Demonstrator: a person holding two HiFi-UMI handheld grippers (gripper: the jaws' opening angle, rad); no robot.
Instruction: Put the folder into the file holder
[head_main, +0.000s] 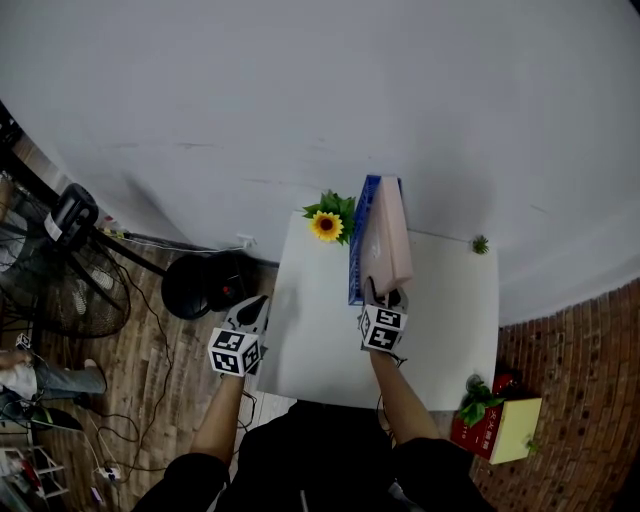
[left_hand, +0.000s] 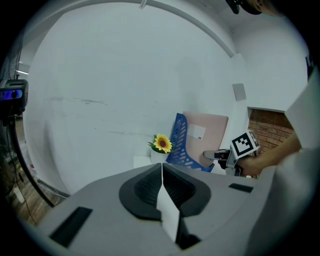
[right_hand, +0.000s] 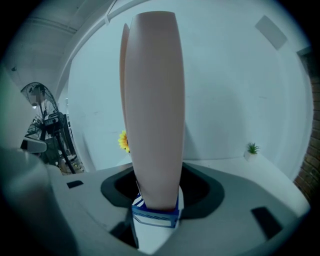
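A pink folder (head_main: 385, 235) stands upright in the blue file holder (head_main: 357, 262) at the back middle of the white table (head_main: 440, 320). My right gripper (head_main: 385, 298) sits at the near end of the holder. In the right gripper view the folder (right_hand: 152, 110) rises between the jaws with the holder's blue edge (right_hand: 155, 217) below it; the jaws stand wide and the pads lie close beside it, open. My left gripper (head_main: 255, 308) hovers at the table's left edge, shut and empty. From the left gripper view I see the folder (left_hand: 210, 132) in the holder (left_hand: 181, 145).
A sunflower in a pot (head_main: 327, 224) stands just left of the holder. A tiny green plant (head_main: 480, 244) sits at the table's far right corner. On the floor are a fan (head_main: 70, 280), a black round base (head_main: 205, 285) and a yellow-and-red box with a plant (head_main: 500, 425).
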